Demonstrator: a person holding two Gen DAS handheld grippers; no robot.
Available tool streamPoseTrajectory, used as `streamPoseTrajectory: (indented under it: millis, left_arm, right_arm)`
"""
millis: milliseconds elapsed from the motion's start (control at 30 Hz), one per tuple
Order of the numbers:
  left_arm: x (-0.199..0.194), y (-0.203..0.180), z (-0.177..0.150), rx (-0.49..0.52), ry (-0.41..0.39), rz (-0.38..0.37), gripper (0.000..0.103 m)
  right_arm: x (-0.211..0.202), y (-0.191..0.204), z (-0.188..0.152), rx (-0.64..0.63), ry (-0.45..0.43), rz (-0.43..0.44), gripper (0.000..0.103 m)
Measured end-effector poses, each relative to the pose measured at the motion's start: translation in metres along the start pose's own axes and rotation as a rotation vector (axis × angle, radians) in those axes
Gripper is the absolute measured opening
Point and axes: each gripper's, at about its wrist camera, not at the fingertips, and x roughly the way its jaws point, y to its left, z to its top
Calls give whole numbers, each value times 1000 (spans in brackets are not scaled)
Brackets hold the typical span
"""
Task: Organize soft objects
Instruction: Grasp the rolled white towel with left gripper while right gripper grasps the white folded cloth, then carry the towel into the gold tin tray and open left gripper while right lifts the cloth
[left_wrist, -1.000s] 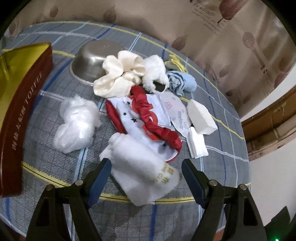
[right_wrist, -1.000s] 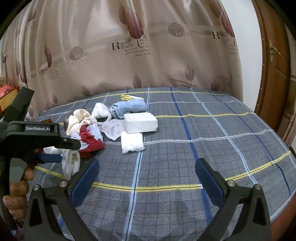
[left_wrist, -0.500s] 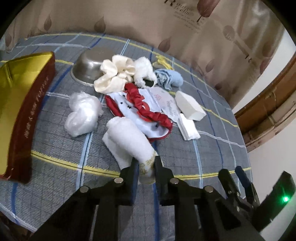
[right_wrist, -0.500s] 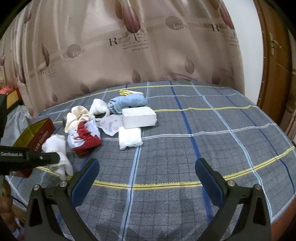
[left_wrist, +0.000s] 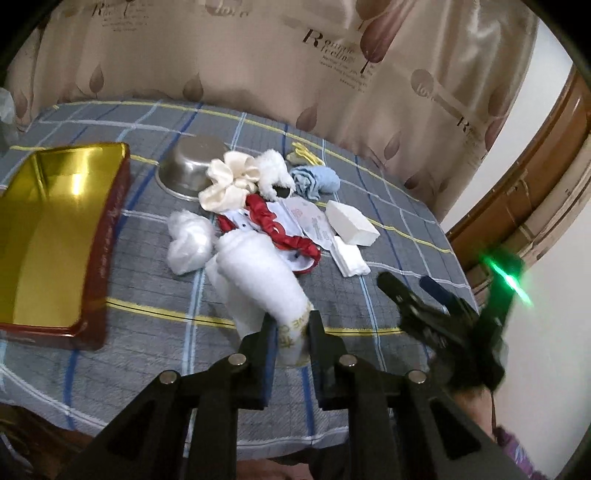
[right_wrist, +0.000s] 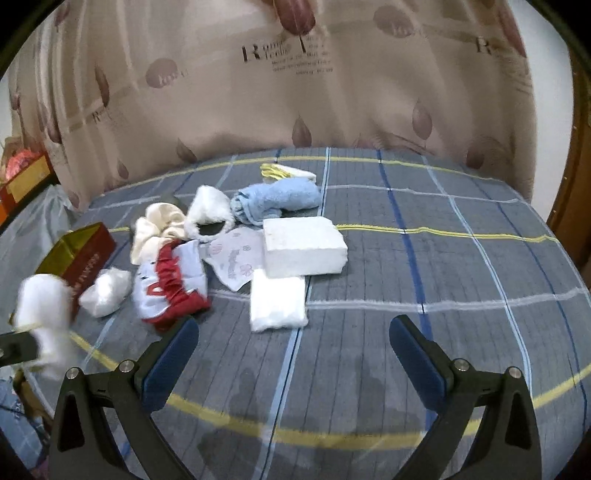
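My left gripper (left_wrist: 291, 332) is shut on the gold-lettered end of a rolled white towel (left_wrist: 258, 280), which hangs lifted above the checked cloth. The same towel (right_wrist: 44, 317) shows blurred at the far left of the right wrist view. Behind it lies a pile: a red-and-white garment (left_wrist: 273, 225), a cream scrunchie (left_wrist: 229, 181), a white fluffy piece (left_wrist: 273, 173), a blue towel (right_wrist: 277, 203) and a folded white pad (right_wrist: 277, 299). My right gripper (right_wrist: 295, 350) stands open over bare cloth, in front of the pad, with nothing between its fingers.
An open gold-lined red tin (left_wrist: 55, 229) sits at the left. A steel bowl (left_wrist: 192, 170) stands behind the pile, and a clear plastic wad (left_wrist: 188, 240) lies beside the tin. A white foam block (right_wrist: 303, 245) lies right of the pile. Curtain behind, wooden door frame right.
The left gripper closed on the white towel's end, then lifted it and drew it back from the pile. The right gripper moved closer to the pile, still open.
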Motion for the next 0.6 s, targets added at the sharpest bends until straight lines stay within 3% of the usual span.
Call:
streamPoseTrajectory:
  millis: [33, 100, 200, 367, 467, 600]
  left_arm:
    - [-4, 0, 0, 4, -6, 3, 16]
    - [-13, 4, 1, 4, -19, 9, 16]
    - [-23, 11, 5, -4, -30, 15, 16]
    - [-40, 28, 12, -24, -65, 42, 16]
    - [-49, 38, 18, -45, -78, 50, 16]
    - [-63, 53, 26, -66, -100, 70, 16]
  right_arm:
    - [7, 1, 3, -14, 22, -10, 100]
    - [21, 3, 5, -31, 68, -9, 84]
    - [40, 6, 8, -44, 131, -2, 72]
    - [55, 10, 12, -60, 155, 4, 69]
    - [61, 13, 10, -74, 188, 14, 14]
    - [51, 14, 7, -81, 162, 37, 13]
